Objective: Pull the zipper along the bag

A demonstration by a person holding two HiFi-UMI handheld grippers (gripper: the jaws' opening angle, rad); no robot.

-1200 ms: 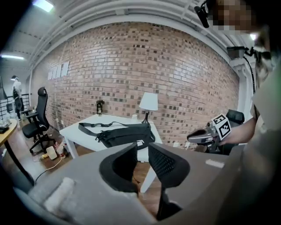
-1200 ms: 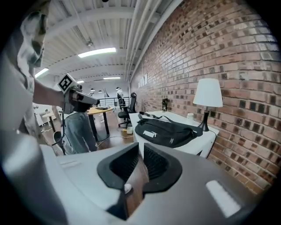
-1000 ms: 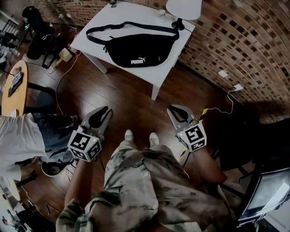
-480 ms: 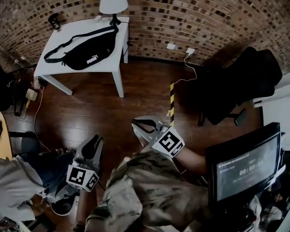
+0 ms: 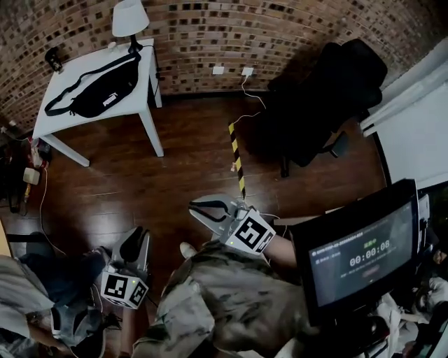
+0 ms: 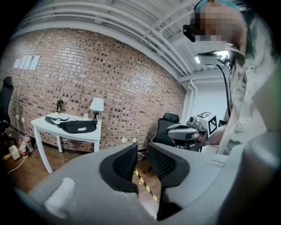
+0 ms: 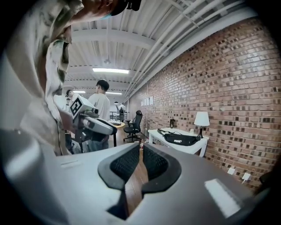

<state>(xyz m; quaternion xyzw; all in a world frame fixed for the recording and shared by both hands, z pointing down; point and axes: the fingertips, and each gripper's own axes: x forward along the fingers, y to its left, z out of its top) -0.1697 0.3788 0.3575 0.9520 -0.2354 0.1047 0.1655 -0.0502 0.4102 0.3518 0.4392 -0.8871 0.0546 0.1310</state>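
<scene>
- Black waist bag (image 5: 94,91) lies on the white table (image 5: 56,120), far from both grippers.
- Left gripper (image 5: 133,243): jaws a bit apart, holding nothing.
- Right gripper (image 5: 210,208): only a thin gap, holding nothing.
- If nothing holds the bag down, a zipper pull may drag it into the lamp (image 5: 129,17).
- It is too far away to tell what is inside the bag.
</scene>
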